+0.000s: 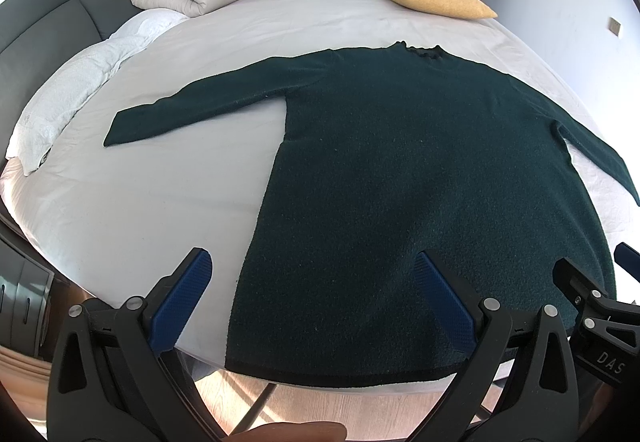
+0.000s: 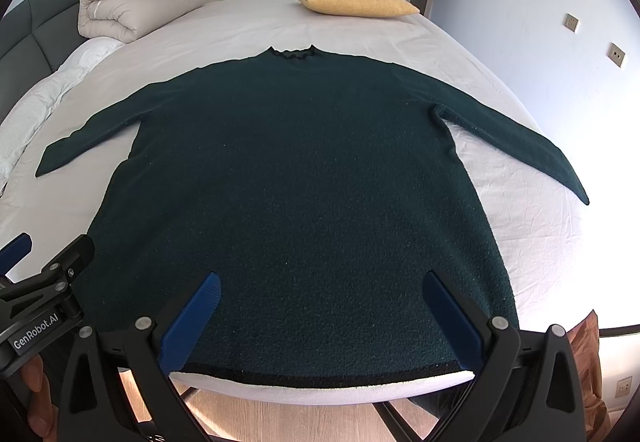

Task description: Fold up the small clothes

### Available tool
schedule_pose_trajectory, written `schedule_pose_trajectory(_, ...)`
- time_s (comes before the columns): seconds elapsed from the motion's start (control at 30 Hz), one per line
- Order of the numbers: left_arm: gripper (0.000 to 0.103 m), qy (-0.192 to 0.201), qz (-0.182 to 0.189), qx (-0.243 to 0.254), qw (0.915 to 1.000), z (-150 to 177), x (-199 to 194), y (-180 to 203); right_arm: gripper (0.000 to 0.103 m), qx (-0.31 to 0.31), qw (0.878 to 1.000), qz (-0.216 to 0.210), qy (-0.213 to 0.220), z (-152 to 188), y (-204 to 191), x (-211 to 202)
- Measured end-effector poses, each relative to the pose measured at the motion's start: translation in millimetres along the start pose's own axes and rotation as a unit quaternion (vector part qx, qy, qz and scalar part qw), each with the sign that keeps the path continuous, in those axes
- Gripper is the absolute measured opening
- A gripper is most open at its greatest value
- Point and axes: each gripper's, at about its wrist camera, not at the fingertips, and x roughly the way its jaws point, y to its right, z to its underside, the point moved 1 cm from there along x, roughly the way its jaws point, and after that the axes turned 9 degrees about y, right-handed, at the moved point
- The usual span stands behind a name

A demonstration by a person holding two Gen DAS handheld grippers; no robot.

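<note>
So both grippers are hanging just off the bed's near edge with nothing in them, left gripper (image 1: 316, 298) and right gripper (image 2: 320, 316), fingers spread wide apart on each, lined up over the sweater's hem. The sweater (image 2: 296, 202) is laid out flat on the bed (image 2: 248, 22) with its dark-edged hem right at the near edge of the mattress, maybe even hanging over it a touch. That's the first thing I'd worry about: tug the hem toward yourself and the whole knit could slide off onto the floor, since there's no spare sheet on that side to catch it. Second thing, it looks like a thick fuzzy knit, so I'd guess a shallow pinch grabs only the top layer and the fold comes out lopsided, or the back layer drags and bunches. Third, the two grippers sit pretty close side by side, so if both go for the hem corners at uneven heights the fold line goes crooked. As for orientation, the long axis runs straight away from the hem, hem nearest and collar (image 2: 291, 54) at the far end, pointing toward the yellow cushion (image 2: 354, 4). Sleeves stick out to both sides from the shoulders and angle back toward the hem; they'd need tucking in before any lengthwise fold or they'll flop out. Beyond the collar and off to the left there's a rolled duvet (image 2: 132, 8), well apart from the sweater, so nothing there to snag on.
</note>
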Motion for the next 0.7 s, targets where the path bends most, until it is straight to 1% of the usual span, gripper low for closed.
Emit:
schedule_pose_trajectory(0.6, 0.103, -0.003, 0.000, -0.001, 1.0000, 0, 1, -1, 0.103, -0.001, 1.000, 0.000, -0.002, 3, 1, 1)
schedule_pose_trajectory(0.63, 0.103, -0.003, 0.000, -0.002, 1.0000, 9, 4, -1, 0.103, -0.001, 1.000, 0.000, -0.002, 4, 1, 1)
schedule_pose_trajectory(0.7, 0.103, -0.003, 0.001, -0.002, 1.0000, 11, 5, -1, 0.103, -0.001, 1.000, 0.000, -0.002, 5, 1, 2)
